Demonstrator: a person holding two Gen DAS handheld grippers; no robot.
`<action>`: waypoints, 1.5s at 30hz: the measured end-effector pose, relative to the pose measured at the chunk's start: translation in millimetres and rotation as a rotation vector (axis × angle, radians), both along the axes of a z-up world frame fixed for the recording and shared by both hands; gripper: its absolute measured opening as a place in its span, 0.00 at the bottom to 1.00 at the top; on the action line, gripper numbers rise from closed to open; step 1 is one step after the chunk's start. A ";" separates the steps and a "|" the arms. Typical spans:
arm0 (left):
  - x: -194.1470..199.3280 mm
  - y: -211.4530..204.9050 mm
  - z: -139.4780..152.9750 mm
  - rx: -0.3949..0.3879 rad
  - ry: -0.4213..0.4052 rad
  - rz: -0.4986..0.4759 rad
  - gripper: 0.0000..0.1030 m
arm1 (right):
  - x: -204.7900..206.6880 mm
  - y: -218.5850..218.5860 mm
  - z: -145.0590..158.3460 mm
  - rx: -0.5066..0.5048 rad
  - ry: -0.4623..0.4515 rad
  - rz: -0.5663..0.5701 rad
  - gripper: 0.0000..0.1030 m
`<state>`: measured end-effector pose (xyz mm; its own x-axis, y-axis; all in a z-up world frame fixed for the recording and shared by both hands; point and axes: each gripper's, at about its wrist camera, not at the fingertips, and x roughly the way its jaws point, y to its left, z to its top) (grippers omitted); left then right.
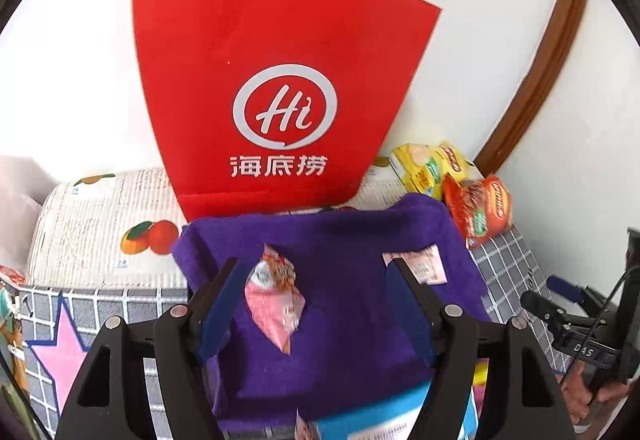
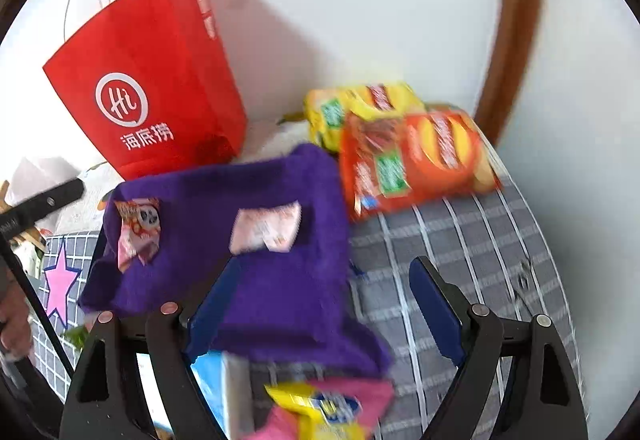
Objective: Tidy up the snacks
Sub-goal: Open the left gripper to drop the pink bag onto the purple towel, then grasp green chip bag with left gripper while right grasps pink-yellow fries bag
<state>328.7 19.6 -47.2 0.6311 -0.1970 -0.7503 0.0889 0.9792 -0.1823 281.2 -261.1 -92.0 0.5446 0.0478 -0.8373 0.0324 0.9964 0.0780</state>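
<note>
the left tool (image 1: 312, 276) stands well open over a fuzzy purple cloth (image 1: 344, 240), its blue pads either side of a small pink foil snack packet (image 1: 276, 304) without pressing on it. the packet lies on the cloth close to the left pad, so nothing is held. the right tool (image 2: 324, 280) is also spread wide and empty, hanging over the cloth's right edge and the grey checked table cover (image 2: 460, 240).

a second, flatter pink sachet (image 1: 420, 264) lies near the cloth's right side. behind it, near the wall, an orange crisp bag (image 2: 416, 163) leans on a yellow crisp bag (image 2: 360, 103), and a tall red paper carrier bag with white handles (image 1: 280, 79) stands upright at the back.

risks from here, as i judge them: the cloth is loose and rumpled, so a pad coming down beside a packet could catch the pile and drag cloth and snacks together. the packets are slippery, puffy foil, and an off-centre pinch may squirt one out sideways. the carrier bag is light and tall, and a nudge low on its front could tip it. at the near edge a blue-white carton (image 2: 216, 384) and a yellow-pink wrapper (image 2: 320, 408) sit under the tools, too blurred to tell how securely they rest, so a low sweep might knock them off.
</note>
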 end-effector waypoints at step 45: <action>-169.1 72.9 -99.1 -0.004 0.128 0.138 0.70 | -162.7 -7.8 -97.7 0.214 -0.060 -0.089 0.51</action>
<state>159.6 92.5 -146.3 0.5519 -0.1184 -0.8255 -0.0708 0.9797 -0.1878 118.5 -268.9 -189.7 0.6028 0.1707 -0.7794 0.1082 0.9503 0.2919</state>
